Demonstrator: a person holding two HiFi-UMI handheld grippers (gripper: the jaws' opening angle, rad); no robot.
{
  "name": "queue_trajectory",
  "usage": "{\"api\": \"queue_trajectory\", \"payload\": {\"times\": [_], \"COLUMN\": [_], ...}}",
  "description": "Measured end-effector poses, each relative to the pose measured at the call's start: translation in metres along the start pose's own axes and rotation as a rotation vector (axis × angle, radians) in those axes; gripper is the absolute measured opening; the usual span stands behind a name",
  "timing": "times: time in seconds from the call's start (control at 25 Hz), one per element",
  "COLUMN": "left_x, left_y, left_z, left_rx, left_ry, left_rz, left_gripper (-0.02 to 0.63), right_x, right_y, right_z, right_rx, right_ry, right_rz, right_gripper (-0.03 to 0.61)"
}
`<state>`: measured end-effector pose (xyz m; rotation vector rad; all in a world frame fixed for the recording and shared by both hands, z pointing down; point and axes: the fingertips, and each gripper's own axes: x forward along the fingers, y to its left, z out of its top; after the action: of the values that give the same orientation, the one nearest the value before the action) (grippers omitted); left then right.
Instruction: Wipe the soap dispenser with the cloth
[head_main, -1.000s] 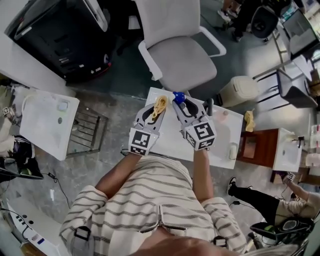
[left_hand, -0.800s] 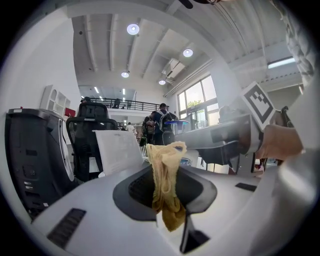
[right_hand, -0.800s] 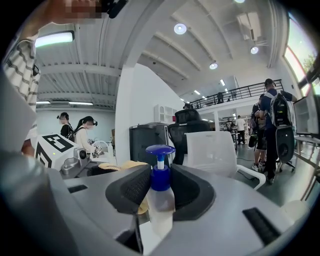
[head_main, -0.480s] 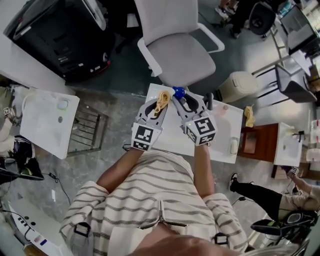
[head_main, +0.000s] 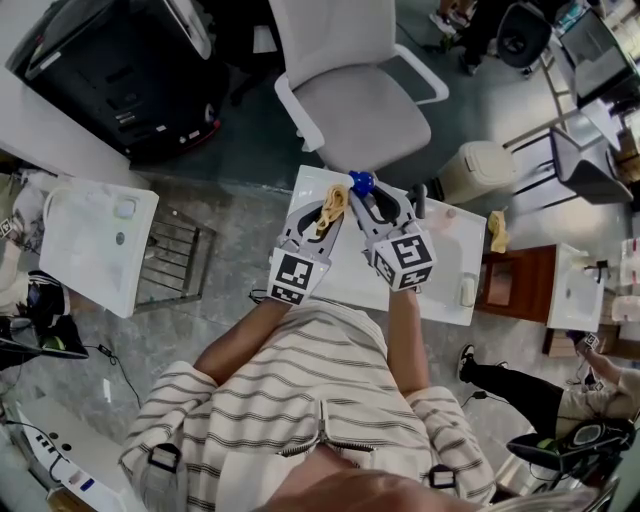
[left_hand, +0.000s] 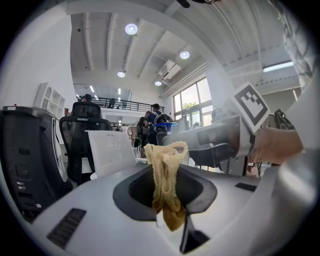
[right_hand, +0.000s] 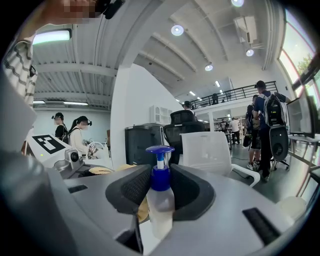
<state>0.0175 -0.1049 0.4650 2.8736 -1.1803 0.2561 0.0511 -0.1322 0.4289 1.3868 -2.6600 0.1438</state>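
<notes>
Above a small white rectangular table (head_main: 452, 262), the person in a striped shirt holds both grippers side by side, pointing away from the body toward a white-and-grey office chair (head_main: 360, 110).

The left gripper (left_hand: 167, 197) has its jaws closed on a crumpled yellow cloth (left_hand: 164, 167). The fabric is pinched between the dark pads, bunches up above them and hangs in a short tail below.

The right gripper (right_hand: 160, 192) has its jaws set partway and clamped on a translucent plastic soap dispenser (right_hand: 160, 207). The pads press the blue collar and the shoulders of the bottle. The bottle stands upright, and its blue pump head (right_hand: 160, 149) rises above the jaws.

In the head view the cloth sits just beside the blue pump, on its left, at the far edge of the table. In the right gripper view a fold of yellow fabric shows low beside the bottle, behind the left-hand pad. Whether it actually touches the bottle cannot be told.

A beige lidded bin (head_main: 476, 176) stands on the floor past the table's right end. A white moulded basin (head_main: 95, 240) lies well apart to the left.
</notes>
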Motion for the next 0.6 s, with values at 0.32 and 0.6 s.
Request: {"api": "queue_trajectory", "payload": {"times": [0.32, 0.6], "left_x": [0.002, 0.007], "left_y": [-0.016, -0.030], "left_z": [-0.003, 0.000], "left_rx": [0.008, 0.026], "left_ry": [-0.004, -0.016], "left_rz": [-0.046, -0.109], "left_gripper": [0.084, 0.084], "right_x": [0.001, 0.002], "right_y": [-0.003, -0.008], "right_z": [-0.001, 0.006], "right_rx": [0.000, 0.004], "right_ry": [0.001, -0.011], "right_rz": [-0.004, -0.005], "right_gripper": [0.123, 0.121]}}
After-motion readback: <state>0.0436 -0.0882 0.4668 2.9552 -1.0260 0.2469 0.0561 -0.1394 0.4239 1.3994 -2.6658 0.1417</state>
